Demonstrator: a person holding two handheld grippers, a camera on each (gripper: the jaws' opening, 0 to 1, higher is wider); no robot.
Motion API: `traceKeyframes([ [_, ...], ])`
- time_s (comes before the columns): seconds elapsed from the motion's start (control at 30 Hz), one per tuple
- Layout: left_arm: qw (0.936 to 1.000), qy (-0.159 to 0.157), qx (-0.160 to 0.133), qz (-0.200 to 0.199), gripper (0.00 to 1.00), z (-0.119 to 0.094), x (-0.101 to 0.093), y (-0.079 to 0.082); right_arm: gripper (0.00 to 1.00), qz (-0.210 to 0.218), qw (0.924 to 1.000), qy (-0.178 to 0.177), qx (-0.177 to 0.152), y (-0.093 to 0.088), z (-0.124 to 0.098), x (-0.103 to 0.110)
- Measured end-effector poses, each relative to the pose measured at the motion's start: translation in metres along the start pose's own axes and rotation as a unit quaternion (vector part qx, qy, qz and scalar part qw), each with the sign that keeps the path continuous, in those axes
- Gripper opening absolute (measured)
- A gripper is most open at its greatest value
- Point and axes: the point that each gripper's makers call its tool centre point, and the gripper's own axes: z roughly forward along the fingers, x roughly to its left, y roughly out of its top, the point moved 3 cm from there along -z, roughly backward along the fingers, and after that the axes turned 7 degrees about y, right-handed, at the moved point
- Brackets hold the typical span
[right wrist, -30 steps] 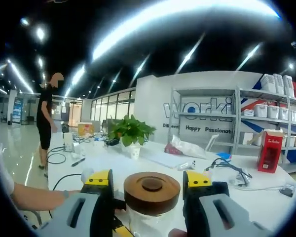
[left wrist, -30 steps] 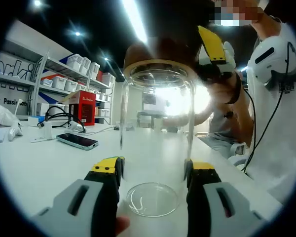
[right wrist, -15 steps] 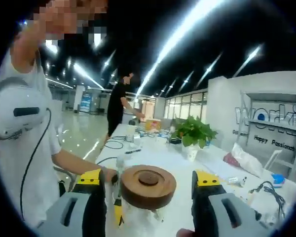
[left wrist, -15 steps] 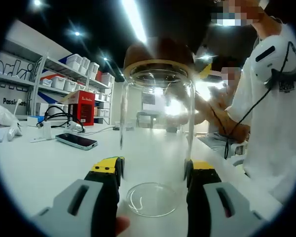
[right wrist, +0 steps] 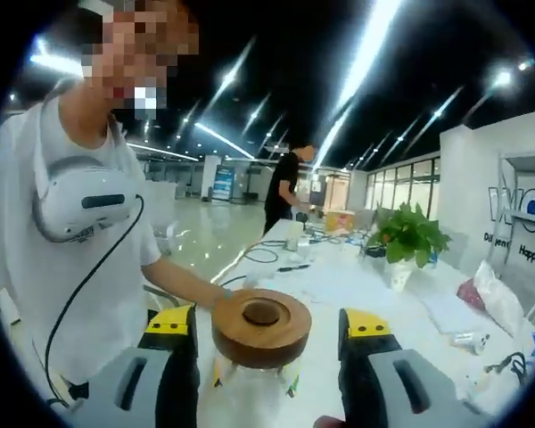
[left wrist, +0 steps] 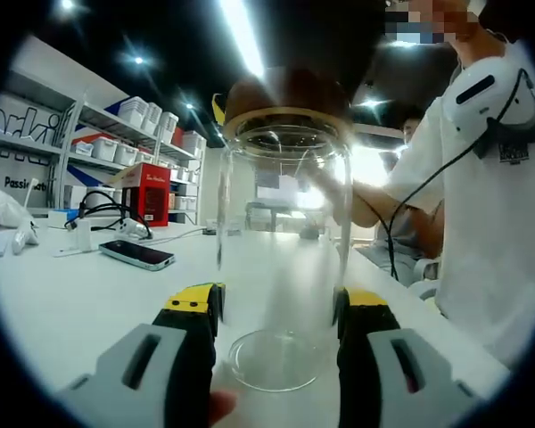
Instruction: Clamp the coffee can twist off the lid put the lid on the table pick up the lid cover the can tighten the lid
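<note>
Left gripper (left wrist: 276, 308) jaws clamp the can (left wrist: 283, 259) on the desk (left wrist: 80, 294); right gripper (right wrist: 267, 323) jaws stand apart around the lid (right wrist: 260, 326) atop it.

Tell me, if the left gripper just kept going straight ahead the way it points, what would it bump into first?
Almost certainly the clear glass can. It stands on the white table right between the left gripper jaws, so there is hardly any free way ahead.

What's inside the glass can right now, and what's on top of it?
The glass can looks empty: the table and room show straight through its clear wall and base. A brown wooden lid sits on its mouth, between the right gripper's jaws. Its seal against the rim is hidden.
</note>
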Motion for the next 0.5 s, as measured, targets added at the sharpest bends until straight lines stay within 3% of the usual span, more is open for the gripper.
traceKeyframes([
  [0.13,1.0000,-0.001,0.000,-0.001,0.43,0.000,0.000,0.000,0.58,0.004,0.9996,0.027,0.003,-0.006,0.005,0.008],
  [0.5,1.0000,0.000,0.000,0.000,0.43,0.000,0.000,0.000,0.56,0.017,0.9991,0.038,-0.005,-0.018,0.018,0.002],
])
